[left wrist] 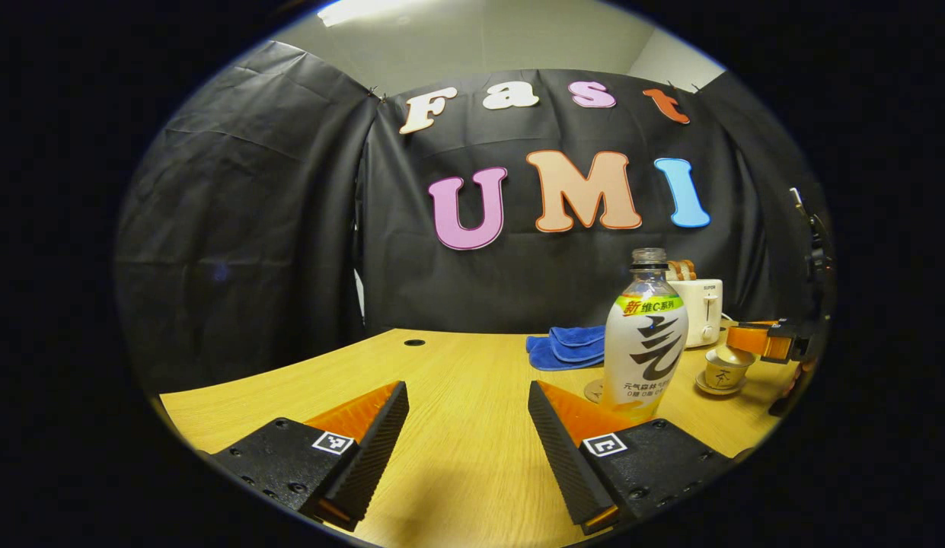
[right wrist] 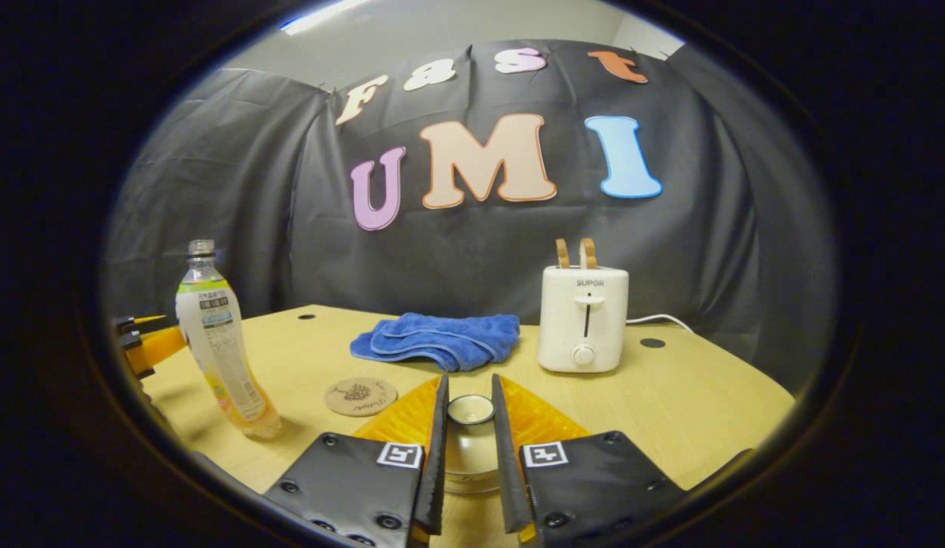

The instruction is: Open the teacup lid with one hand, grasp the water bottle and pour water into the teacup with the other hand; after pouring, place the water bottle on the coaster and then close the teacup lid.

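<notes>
Pale wood bench [right wrist: 693, 396] under everything. My left tongs [left wrist: 468, 426] are spread wide over bare bench, nothing between the fingers. Water bottle [left wrist: 644, 335] stands just ahead and right of them, upright, long axis vertical, neck up, no cap on its mouth; a little yellowish liquid sits in the bottom. In the right gripper view the bottle [right wrist: 217, 342] appears tilted at the picture's left edge, likely lens bend. Its label carries large black brush characters and a green band up top; I leave the writing unread. Round coaster [right wrist: 360, 396] lies flat on the bench just right of the bottle, bare, with a dark printed motif I cannot make out. My right tongs [right wrist: 469, 426] are drawn close on either side of the teacup lid [right wrist: 470, 411], fingers at its small round knob; I cannot tell whether both press on it. From the left gripper view the teacup [left wrist: 727, 368] sits on its saucer right of the bottle, with my right tongs beside it. Blue cloth [right wrist: 438, 340] is folded farther back; white toaster [right wrist: 582, 316] stands right of it, brand lettering on its front, two slices up.
</notes>
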Tool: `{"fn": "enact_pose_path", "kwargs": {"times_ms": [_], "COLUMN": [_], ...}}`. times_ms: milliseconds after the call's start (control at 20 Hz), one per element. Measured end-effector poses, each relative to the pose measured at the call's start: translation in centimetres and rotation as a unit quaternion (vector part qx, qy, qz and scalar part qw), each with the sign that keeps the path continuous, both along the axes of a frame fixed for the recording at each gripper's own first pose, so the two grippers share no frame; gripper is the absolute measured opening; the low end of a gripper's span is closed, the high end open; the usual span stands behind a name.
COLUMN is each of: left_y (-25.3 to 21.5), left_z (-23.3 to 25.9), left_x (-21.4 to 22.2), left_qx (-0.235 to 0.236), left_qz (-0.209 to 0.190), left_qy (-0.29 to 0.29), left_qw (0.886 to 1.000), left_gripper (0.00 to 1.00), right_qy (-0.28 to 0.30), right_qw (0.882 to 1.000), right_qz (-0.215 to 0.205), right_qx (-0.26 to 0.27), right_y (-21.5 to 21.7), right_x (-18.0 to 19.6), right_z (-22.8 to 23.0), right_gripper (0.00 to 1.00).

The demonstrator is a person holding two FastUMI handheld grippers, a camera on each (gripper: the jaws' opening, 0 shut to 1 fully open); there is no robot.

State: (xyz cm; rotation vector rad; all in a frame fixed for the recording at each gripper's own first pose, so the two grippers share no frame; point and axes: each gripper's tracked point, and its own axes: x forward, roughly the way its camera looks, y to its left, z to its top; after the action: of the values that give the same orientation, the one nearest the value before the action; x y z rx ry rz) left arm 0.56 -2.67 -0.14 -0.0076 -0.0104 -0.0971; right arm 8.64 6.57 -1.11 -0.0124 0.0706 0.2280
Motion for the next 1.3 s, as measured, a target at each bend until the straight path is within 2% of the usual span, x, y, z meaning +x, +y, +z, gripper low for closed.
{"fn": "enact_pose_path", "kwargs": {"times_ms": [200, 500, 600, 1100, 1300], "left_y": [-1.5, -5.1, -5.8, -11.3, -13.5], "left_z": [0.0, 0.1, 0.0, -0.4, -0.8], "left_x": [-0.3, -1.4, -1.7, -1.9, -0.8], "left_qx": [0.0, -0.002, -0.002, -0.001, 0.0], "left_qz": [-0.038, -0.137, -0.158, -0.23, -0.239], "left_qy": [-0.002, -0.004, -0.003, 0.018, 0.029], "left_qw": [0.999, 0.991, 0.987, 0.973, 0.97], "left_gripper": [0.93, 0.92, 0.91, 0.92, 0.92], "right_qy": [-0.019, -0.033, -0.033, -0.034, -0.034], "right_qw": [1.0, 0.999, 0.999, 0.998, 0.998], "right_qz": [-0.009, -0.023, -0.03, -0.048, -0.057], "right_qx": [0.007, 0.01, 0.009, 0.009, 0.008], "right_y": [-1.0, -2.4, -3.1, -5.4, -5.9], "right_x": [-1.6, -3.4, -3.7, -5.0, -5.1], "right_z": [0.7, 0.9, 1.0, 1.1, 1.1], "right_gripper": [0.33, 0.34, 0.33, 0.34, 0.34]}}
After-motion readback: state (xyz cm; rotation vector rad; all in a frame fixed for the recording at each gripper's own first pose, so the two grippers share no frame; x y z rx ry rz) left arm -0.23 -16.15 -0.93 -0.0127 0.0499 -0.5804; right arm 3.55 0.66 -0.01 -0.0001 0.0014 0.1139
